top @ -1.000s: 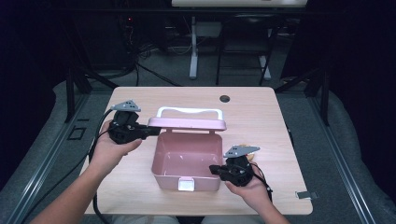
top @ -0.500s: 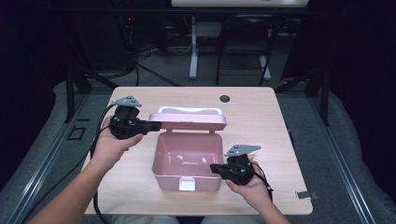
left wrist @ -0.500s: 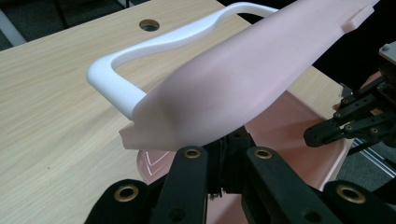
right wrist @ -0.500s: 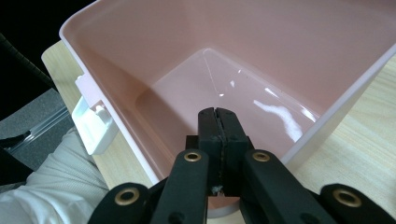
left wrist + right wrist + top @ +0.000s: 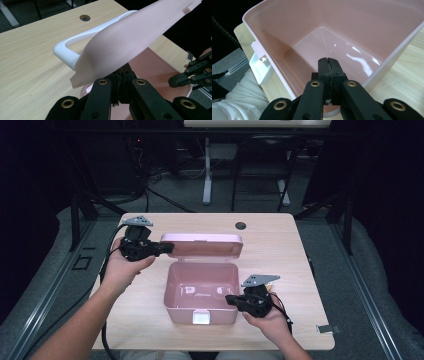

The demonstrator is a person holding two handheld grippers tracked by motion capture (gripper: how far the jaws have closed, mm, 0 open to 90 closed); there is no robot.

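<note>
A pink box (image 5: 170, 292) stands empty on the table with its lid (image 5: 202, 245) swung up behind it. My left gripper (image 5: 169, 248) is shut, its jaws against the lid's left end. In the left gripper view the lid (image 5: 130, 42) and its white handle (image 5: 67, 50) tilt over my shut left gripper (image 5: 120, 73), hiding the tips; I cannot tell if they pinch it. My right gripper (image 5: 229, 299) is shut at the box's right rim. In the right gripper view the shut right gripper (image 5: 328, 61) reaches over the rim into the box (image 5: 299, 32).
A white latch (image 5: 201, 318) hangs on the box's front wall, near the table's front edge. The wooden table (image 5: 280, 250) has a round cable hole (image 5: 241, 225) at the back. Dark floor and stand legs surround the table.
My left gripper has shifted slightly toward the far side, staying at the lid's left end. The right gripper and the box have not moved.
</note>
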